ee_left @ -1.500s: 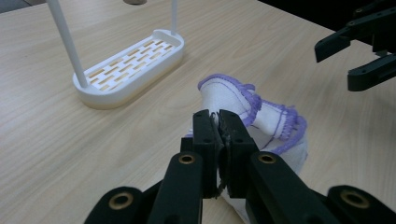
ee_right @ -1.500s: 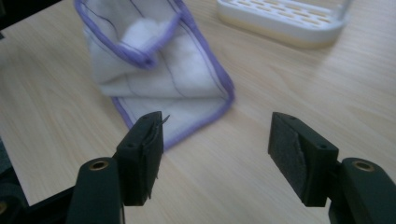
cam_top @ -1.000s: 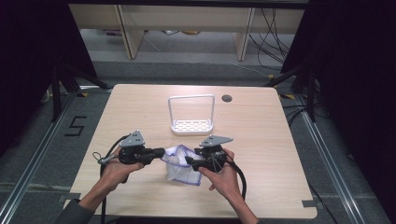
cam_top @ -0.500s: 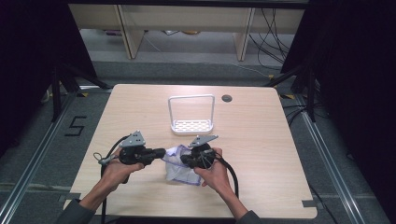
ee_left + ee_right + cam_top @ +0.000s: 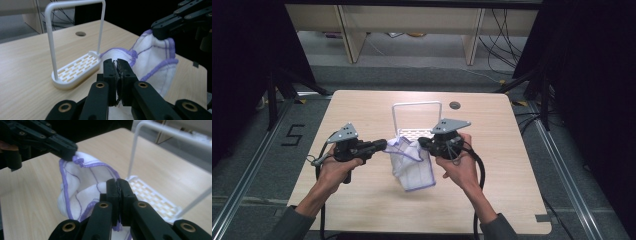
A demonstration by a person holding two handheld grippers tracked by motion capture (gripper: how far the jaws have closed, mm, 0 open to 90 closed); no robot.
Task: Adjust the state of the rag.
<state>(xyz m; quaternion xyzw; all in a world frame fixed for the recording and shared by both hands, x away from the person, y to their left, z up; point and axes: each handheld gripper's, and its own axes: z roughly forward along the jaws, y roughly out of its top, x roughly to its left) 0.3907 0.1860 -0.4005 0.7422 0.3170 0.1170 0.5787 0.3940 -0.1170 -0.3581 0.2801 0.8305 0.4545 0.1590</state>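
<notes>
A laboratory recording station: a bare wooden surface (image 5: 362,107) ringed by black curtains (image 5: 592,75), floor cables (image 5: 507,30) and a taped floor numeral (image 5: 293,135).

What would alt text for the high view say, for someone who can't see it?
Two hand-held black grippers, left gripper and right gripper, each pinch a corner of a white cloth with purple edging, which hangs between them above a light wooden table. A white plastic rack with a tall hoop handle stands behind.

Left gripper (image 5: 379,146): pinching the cloth's (image 5: 414,167) left corner.
Right gripper (image 5: 424,143): clamping its right corner.
Cloth: hanging between them above the table (image 5: 507,165).
Rack (image 5: 417,120): standing just behind.
</notes>
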